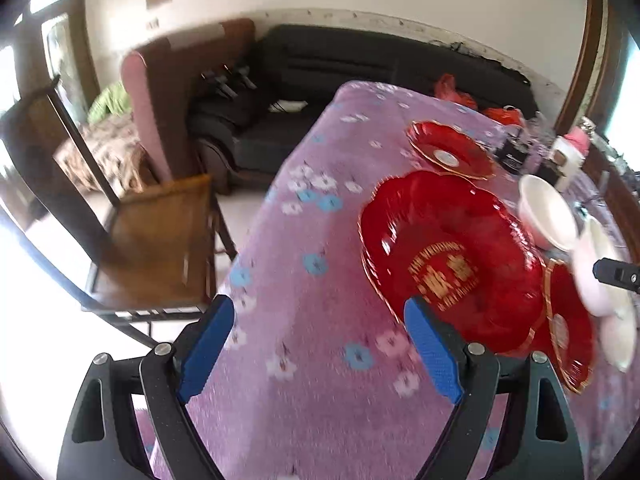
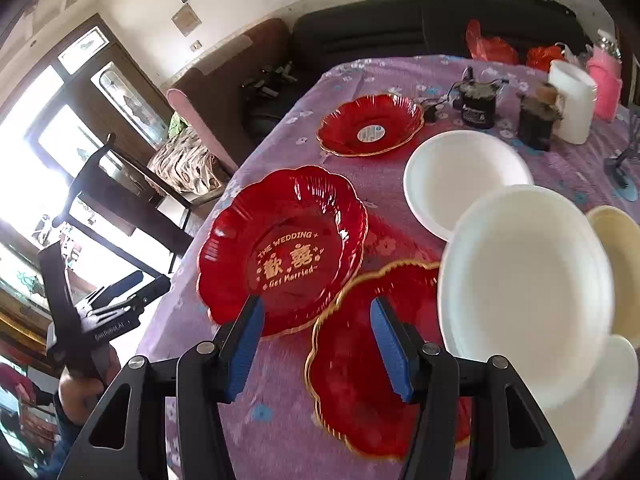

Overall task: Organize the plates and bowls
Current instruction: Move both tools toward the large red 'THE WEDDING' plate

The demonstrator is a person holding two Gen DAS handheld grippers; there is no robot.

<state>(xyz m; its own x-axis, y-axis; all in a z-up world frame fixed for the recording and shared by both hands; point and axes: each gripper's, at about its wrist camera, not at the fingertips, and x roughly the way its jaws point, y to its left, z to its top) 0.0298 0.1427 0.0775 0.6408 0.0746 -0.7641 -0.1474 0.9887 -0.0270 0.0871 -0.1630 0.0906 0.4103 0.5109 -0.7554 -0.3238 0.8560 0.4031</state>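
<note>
Left gripper (image 1: pixel 318 318) and right gripper (image 2: pixel 316 322) both gape, gripping nothing. 3 red plates sit around the wedding plate (image 2: pixel 282 250); white plates (image 2: pixel 524 292) beside it.

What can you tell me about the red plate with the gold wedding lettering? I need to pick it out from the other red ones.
The wedding plate is a deep, glossy, translucent red dish, plastic or glass by its look, with a scalloped, ribbed rim. Gold print in its well reads "The Wedding" and "Get Married" around two Chinese characters. It lies flat and right way up on the flowered purple tablecloth, near the table's left edge in the right wrist view. The left wrist view suggests another red plate stacked beneath it. Nothing lies in it, and no gripper touches it.
</note>
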